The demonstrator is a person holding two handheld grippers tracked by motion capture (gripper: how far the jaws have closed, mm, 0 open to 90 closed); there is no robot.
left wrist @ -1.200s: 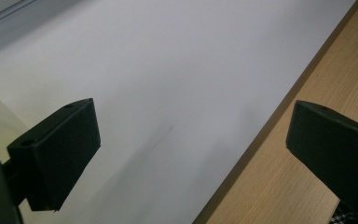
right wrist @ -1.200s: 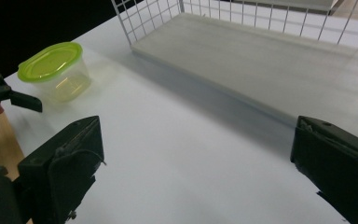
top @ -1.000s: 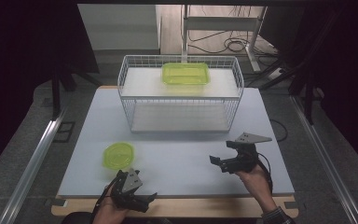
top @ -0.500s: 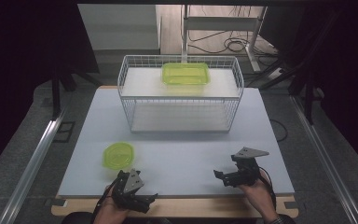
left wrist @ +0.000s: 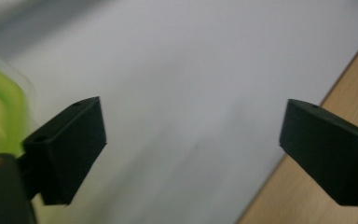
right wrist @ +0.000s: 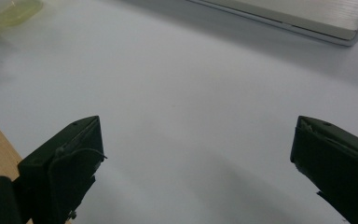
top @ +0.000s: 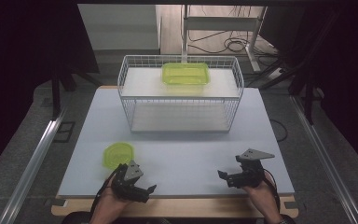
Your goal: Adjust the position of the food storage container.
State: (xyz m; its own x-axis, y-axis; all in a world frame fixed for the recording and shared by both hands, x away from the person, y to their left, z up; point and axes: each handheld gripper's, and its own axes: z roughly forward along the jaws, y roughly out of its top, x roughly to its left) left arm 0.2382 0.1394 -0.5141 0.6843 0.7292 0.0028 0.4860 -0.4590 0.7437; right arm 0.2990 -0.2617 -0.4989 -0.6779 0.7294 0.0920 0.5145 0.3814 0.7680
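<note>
- A white work surface is laid over a wooden table whose front edge is exposed at the near side.
- A white wire basket is positioned at the far middle of the surface; a green rectangular container is seen on its upper shelf.
- A green round lid is placed flat on the surface at the near left, well apart from the basket.
- The left gripper is held at the near left edge, just beside the lid. In the left gripper view, its jaws are spread wide with nothing between them, and the lid is seen past the left jaw.
- The right gripper is held at the near right, well apart from the lid. Its jaws are spread wide and nothing is gripped.
- In the right gripper view, a pale green blur is seen at the top left; it is probably the lid.
</note>
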